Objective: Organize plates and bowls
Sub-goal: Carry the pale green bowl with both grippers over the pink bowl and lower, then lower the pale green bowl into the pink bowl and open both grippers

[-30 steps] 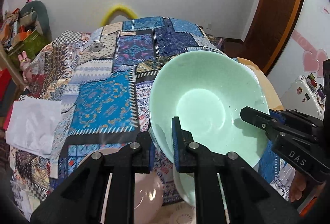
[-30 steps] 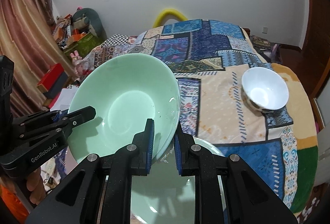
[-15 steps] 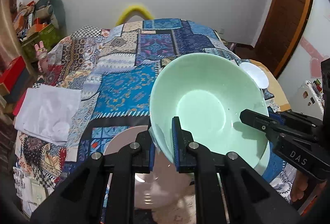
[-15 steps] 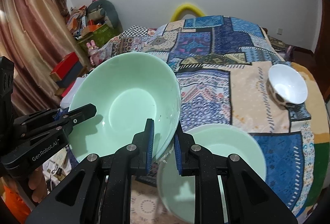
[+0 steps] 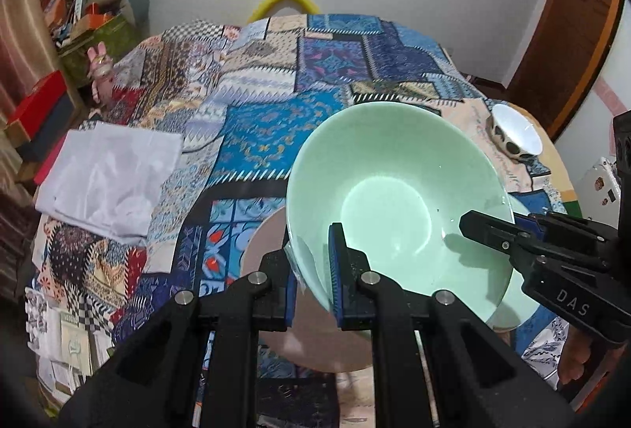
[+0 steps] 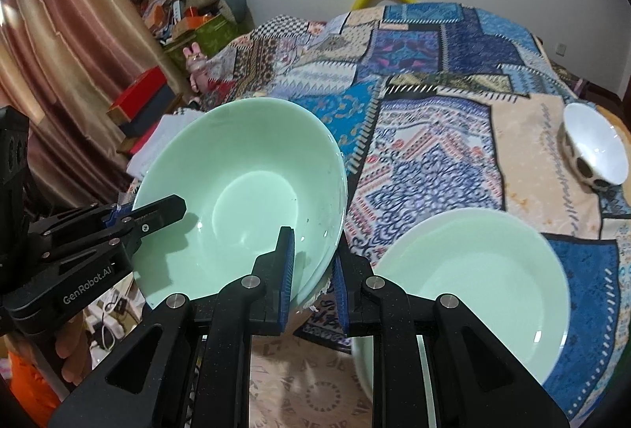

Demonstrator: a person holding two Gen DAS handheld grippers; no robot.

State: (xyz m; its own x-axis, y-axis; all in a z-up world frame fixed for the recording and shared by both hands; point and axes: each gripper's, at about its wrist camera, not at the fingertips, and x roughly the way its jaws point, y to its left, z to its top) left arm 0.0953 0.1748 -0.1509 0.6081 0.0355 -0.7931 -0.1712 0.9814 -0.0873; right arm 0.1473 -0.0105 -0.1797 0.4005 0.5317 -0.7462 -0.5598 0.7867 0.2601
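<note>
A large mint green bowl (image 5: pixel 388 199) is held in the air, tilted, by both grippers. My left gripper (image 5: pixel 313 272) is shut on its near-left rim. My right gripper (image 6: pixel 313 270) is shut on the opposite rim; the bowl shows in the right wrist view (image 6: pixel 240 199) too. Below it lies a pink plate (image 5: pixel 311 325) on the patchwork cloth. A second mint green plate (image 6: pixel 473 290) sits to the right. A small white bowl with dark spots (image 6: pixel 595 144) stands further right; it also shows in the left wrist view (image 5: pixel 512 134).
The round table wears a patchwork cloth (image 5: pixel 256 136). A folded white cloth (image 5: pixel 106 175) lies at its left side. Boxes and clutter (image 6: pixel 146 105) stand on the floor to the left by a curtain. A wooden door (image 5: pixel 568 22) is at the right.
Both grippers carried the green bowl to the left and up, off the second green plate. The pink plate has come into view beneath it.
</note>
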